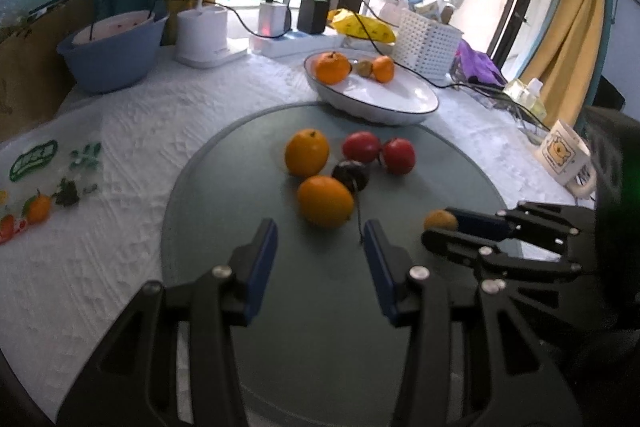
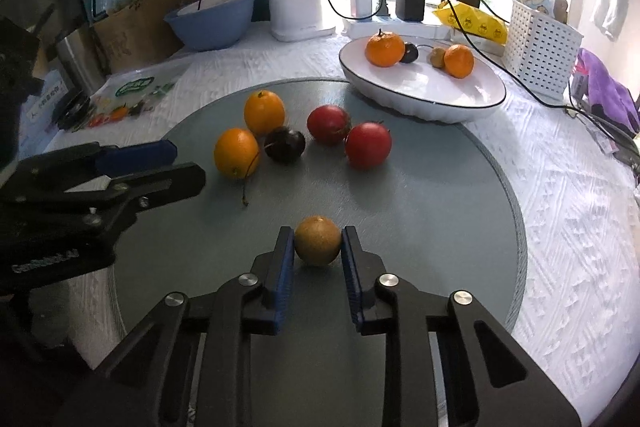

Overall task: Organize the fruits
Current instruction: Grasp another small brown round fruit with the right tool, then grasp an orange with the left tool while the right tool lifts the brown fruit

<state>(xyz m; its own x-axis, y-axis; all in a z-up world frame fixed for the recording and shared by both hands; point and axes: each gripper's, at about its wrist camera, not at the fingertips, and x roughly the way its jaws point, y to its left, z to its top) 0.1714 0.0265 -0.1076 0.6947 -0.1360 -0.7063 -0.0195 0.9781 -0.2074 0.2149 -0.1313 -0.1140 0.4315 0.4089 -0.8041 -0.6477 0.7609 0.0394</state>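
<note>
Blue bowl (image 2: 210, 21): far left on the desk (image 2: 560, 187), a pale dish nested inside it.
White stand (image 2: 298, 13): just right of the blue bowl, at the desk's back edge.
Left hand-held gripper (image 1: 320, 239): low over the grey round mat (image 2: 440, 207), jaws apart with nothing between them; the nearest orange (image 1: 325, 201) lies just beyond its fingertips.
Oranges: the nearest orange and a second orange (image 1: 307, 152) sit close together on the left part of the mat.
Dark fruit (image 2: 285, 144): between the oranges and the red fruits, touching the nearest orange; a thin stem trails from it toward the front.
Red fruits: two, one (image 2: 329, 124) behind and one (image 2: 368, 145) in front, side by side right of the dark fruit.
Brown fruit (image 2: 318, 240): on the mat near its front, apart from the cluster.
Right hand-held gripper (image 2: 318, 247): clamped on the brown fruit, a blue pad pressing each side; the fruit rests on the mat.
White plate (image 2: 460, 103): behind the mat to the right, holding two mandarins (image 2: 385, 48), a small dark fruit (image 2: 409, 52) and a small brownish one (image 2: 437, 57).
White basket (image 2: 540, 59): right of the plate.
Mug (image 1: 566, 157): at the desk's right edge in the left wrist view.
</note>
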